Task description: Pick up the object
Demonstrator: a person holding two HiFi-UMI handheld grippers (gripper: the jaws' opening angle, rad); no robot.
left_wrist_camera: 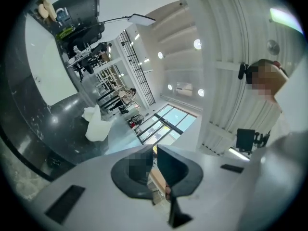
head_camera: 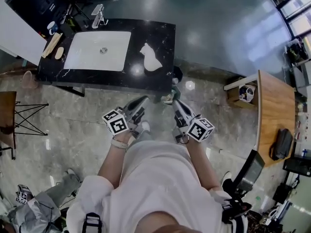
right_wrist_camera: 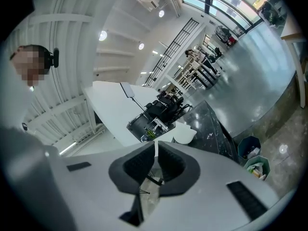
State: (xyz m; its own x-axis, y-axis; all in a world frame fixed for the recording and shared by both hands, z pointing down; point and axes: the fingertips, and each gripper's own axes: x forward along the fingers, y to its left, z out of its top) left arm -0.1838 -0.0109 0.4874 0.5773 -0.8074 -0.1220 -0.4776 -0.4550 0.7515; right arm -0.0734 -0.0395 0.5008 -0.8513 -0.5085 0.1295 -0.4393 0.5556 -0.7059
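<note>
Left gripper [head_camera: 142, 102] and right gripper [head_camera: 178, 105], both closed and empty, face the white object [head_camera: 150, 57], upper centre. One should probably open before reaching.

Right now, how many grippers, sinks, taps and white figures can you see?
Grippers: 2 (left gripper, right gripper)
Sink: 1
Tap: 1
White figure: 1
Total: 5
</note>
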